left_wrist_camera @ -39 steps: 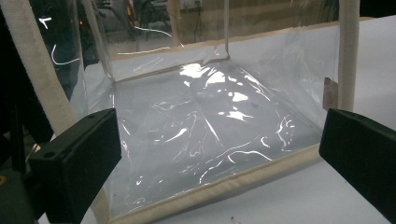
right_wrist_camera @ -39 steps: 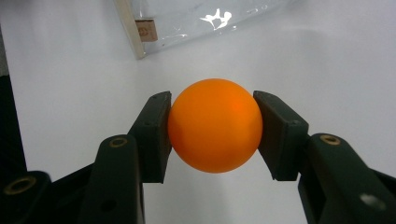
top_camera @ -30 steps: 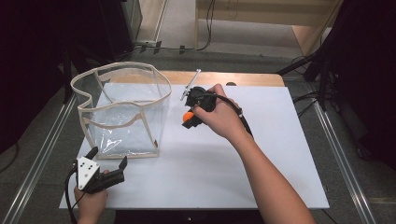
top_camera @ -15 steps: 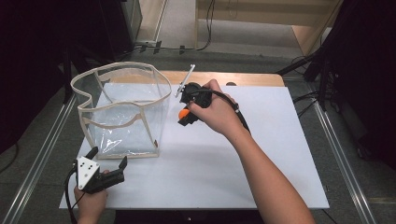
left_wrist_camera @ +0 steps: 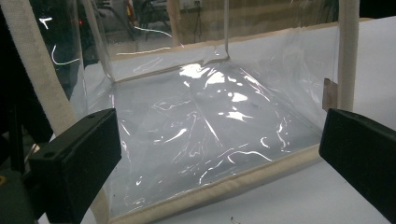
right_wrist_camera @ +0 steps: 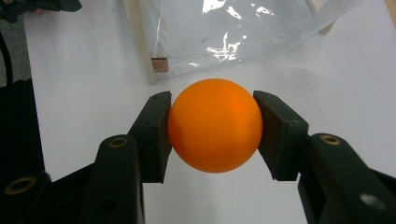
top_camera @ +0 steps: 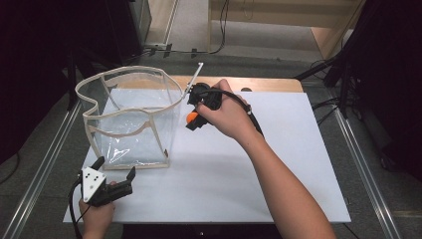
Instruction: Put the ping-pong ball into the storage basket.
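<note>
An orange ball (right_wrist_camera: 215, 125) sits squeezed between the two black jaws of my right gripper (right_wrist_camera: 214, 130). From above, that gripper (top_camera: 193, 120) hangs over the white table just right of a clear plastic bag (top_camera: 130, 117) with beige trim, the orange ball (top_camera: 191, 117) showing at its tip. My left gripper (top_camera: 115, 174) rests at the table's front left corner, open and holding nothing, pointed at the bag's near wall. In the left gripper view the clear plastic bag (left_wrist_camera: 210, 116) stands open-topped between the spread jaws, with nothing inside.
A white sheet (top_camera: 278, 164) covers the table, with a wooden strip (top_camera: 268, 84) along its far edge. Metal rails (top_camera: 366, 169) run down both sides. Black cables trail from the right gripper across the person's wrist.
My right gripper has carried the orange ball leftward and slightly away, closer to the bag's right edge. The left gripper has stayed where it was.
</note>
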`<state>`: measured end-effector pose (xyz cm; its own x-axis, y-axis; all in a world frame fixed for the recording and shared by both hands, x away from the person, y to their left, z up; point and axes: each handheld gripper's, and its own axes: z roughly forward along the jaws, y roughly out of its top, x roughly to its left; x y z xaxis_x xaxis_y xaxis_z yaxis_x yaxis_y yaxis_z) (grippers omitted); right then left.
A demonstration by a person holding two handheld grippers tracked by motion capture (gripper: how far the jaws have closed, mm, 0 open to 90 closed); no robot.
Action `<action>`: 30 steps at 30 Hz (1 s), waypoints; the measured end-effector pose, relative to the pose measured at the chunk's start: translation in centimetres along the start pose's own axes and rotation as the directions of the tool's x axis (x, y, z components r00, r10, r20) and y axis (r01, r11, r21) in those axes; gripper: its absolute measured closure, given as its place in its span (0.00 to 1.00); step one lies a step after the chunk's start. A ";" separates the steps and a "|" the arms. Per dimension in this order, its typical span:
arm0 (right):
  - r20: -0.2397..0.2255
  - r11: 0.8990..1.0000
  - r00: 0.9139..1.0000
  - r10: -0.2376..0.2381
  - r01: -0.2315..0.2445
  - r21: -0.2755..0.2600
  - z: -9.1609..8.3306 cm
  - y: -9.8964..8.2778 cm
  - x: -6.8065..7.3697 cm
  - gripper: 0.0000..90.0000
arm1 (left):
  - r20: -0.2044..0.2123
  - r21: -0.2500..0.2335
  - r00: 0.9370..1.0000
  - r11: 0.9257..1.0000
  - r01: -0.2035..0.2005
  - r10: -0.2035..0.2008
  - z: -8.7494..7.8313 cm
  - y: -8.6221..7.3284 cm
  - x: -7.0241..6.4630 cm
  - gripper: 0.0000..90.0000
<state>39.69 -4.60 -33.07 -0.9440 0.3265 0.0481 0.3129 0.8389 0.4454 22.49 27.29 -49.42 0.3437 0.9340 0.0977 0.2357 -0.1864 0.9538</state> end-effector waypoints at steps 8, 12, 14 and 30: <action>0.000 1.000 1.000 -0.008 0.008 0.002 -0.7 0.8 0.0 0.53 | 0.000 0.000 1.000 1.000 -0.001 0.001 0.0 0.0 0.0 0.00; 0.003 1.000 1.000 -0.013 0.013 0.004 -0.9 1.1 -0.1 0.53 | 0.000 0.001 1.000 1.000 -0.002 0.002 0.0 0.0 0.0 0.00; -0.003 1.000 1.000 -0.013 0.013 0.002 -1.1 1.2 -0.1 0.53 | 0.000 0.001 1.000 1.000 -0.002 0.002 0.0 0.0 0.0 0.00; -0.003 1.000 1.000 -0.026 0.026 -0.004 -2.0 2.3 -0.1 0.53 | -0.001 0.000 1.000 1.000 -0.002 0.002 0.0 0.0 0.0 0.00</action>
<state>40.32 -3.55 -30.26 -0.9521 0.3032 0.0388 0.2876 0.8456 0.4497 22.48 27.28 -49.42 0.3431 0.9340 0.0996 0.2353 -0.1882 0.9535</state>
